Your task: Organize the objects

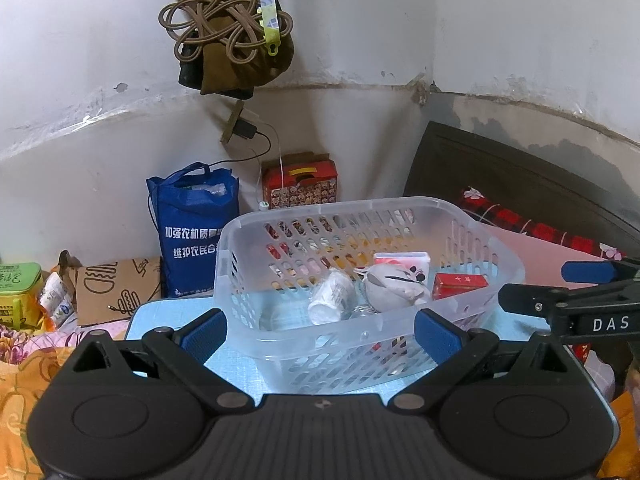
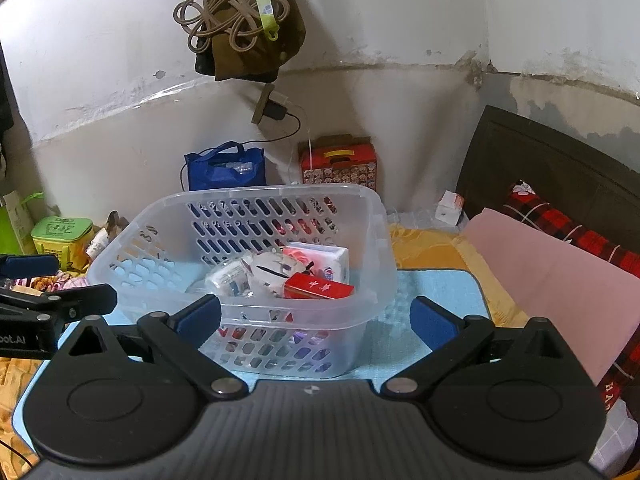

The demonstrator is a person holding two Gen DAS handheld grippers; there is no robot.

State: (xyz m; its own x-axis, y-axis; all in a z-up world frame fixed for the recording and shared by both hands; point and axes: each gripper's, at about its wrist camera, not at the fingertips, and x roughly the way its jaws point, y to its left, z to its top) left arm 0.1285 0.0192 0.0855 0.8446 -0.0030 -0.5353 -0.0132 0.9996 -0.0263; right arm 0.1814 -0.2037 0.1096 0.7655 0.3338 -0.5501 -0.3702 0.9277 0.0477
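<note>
A clear plastic basket [image 1: 240, 264] stands on a light blue mat [image 1: 236, 364]; it also shows in the right wrist view [image 2: 372, 216]. Inside lie a red box [image 1: 460, 285], a white tissue pack [image 1: 400, 258], a white cup with dark markings [image 1: 390, 286], a small white bottle [image 1: 330, 300] and a glass jar [image 1: 360, 312]. My left gripper [image 1: 320, 334] is open and empty, its fingers either side of the basket's near wall. My right gripper [image 2: 316, 320] is open and empty, just before the basket's near right corner. The red box [image 2: 320, 286] shows there too.
A blue bag [image 1: 196, 220] and a red patterned carton [image 1: 300, 184] stand against the back wall. A brown cardboard box [image 1: 116, 288] and a green tin [image 1: 18, 284] lie left. A pink board [image 2: 548, 276] and a dark headboard [image 2: 560, 160] are right. Cords hang overhead [image 1: 224, 20].
</note>
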